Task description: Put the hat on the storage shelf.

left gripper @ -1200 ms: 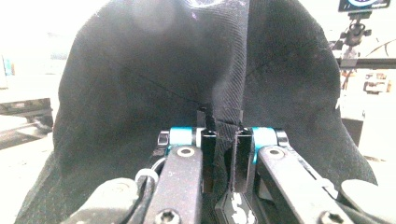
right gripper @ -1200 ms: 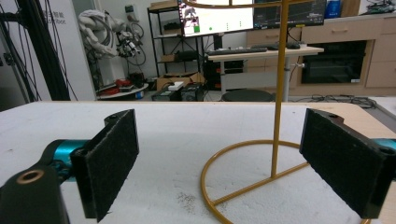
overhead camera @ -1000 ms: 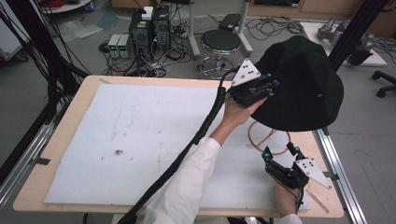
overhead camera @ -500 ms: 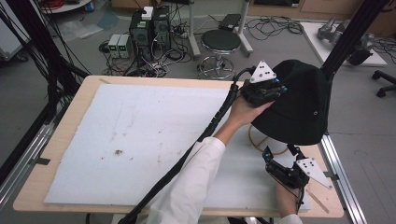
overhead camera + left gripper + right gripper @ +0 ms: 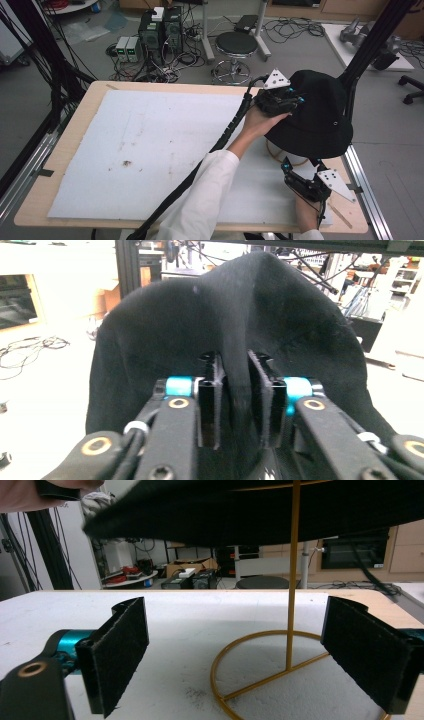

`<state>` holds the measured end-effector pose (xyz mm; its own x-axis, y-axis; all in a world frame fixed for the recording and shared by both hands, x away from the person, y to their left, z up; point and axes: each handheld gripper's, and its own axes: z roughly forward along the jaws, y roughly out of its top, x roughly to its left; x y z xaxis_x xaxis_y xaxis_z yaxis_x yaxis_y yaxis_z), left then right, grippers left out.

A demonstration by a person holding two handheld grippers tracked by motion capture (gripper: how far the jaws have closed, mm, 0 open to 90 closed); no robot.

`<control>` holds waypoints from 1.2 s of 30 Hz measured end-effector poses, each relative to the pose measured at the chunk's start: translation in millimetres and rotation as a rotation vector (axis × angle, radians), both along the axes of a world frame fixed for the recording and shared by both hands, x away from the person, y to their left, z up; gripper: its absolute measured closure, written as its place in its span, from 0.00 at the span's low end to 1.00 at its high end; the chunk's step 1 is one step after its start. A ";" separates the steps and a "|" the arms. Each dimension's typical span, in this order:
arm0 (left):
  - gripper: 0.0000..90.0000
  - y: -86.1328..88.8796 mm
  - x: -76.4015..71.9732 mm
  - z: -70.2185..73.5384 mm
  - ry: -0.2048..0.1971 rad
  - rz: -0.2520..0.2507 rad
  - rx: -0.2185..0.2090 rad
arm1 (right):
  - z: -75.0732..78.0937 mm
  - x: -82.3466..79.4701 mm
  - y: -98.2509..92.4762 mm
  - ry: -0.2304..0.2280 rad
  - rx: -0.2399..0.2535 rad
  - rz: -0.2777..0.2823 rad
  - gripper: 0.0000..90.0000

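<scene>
A black bucket hat sits over a thin gold wire stand at the table's right side. My left gripper is at the hat's crown from the left. In the left gripper view a ridge of the hat's cloth runs between the jaws, which have just been opening and no longer pinch it. My right gripper rests low on the table in front of the stand, open. Its pads stand wide to either side of the stand's pole and ring base, touching neither.
A white sheet covers the wooden table. The hat brim hangs low above my right gripper. A black frame post rises just behind the hat. A stool and electronics boxes stand on the floor beyond.
The left hand has carried the hat toward the table's far side and levelled it over the stand. The left jaws have loosened. The right gripper has stayed put.
</scene>
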<state>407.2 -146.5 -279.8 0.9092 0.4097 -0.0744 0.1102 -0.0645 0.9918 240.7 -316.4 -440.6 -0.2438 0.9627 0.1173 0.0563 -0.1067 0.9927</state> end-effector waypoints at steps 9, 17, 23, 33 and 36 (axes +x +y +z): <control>0.59 17.3 4.9 -4.4 0.018 0.035 -0.072 | 0.0 -0.1 -0.1 0.002 -0.006 -0.002 0.12; 0.44 39.3 0.2 -5.2 -0.038 0.097 -0.067 | -0.1 -1.2 0.5 0.001 -0.009 0.000 0.12; 0.41 64.4 -2.8 -5.2 -0.043 0.138 -0.077 | -0.2 -1.1 0.8 0.004 -0.007 0.002 0.12; 0.38 123.1 -9.6 -4.8 -0.065 0.230 -0.088 | -0.4 -2.4 1.0 0.004 -0.009 -0.001 0.12; 0.38 147.4 -15.5 -6.1 -0.081 0.265 -0.084 | -0.6 -2.7 0.1 0.002 -0.007 -0.005 0.12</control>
<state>391.7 0.8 -285.9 0.7756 0.6293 -0.0497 0.0324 0.0390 0.9987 238.0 -316.3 -441.2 -0.2385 0.9648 0.1110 0.0578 -0.1000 0.9933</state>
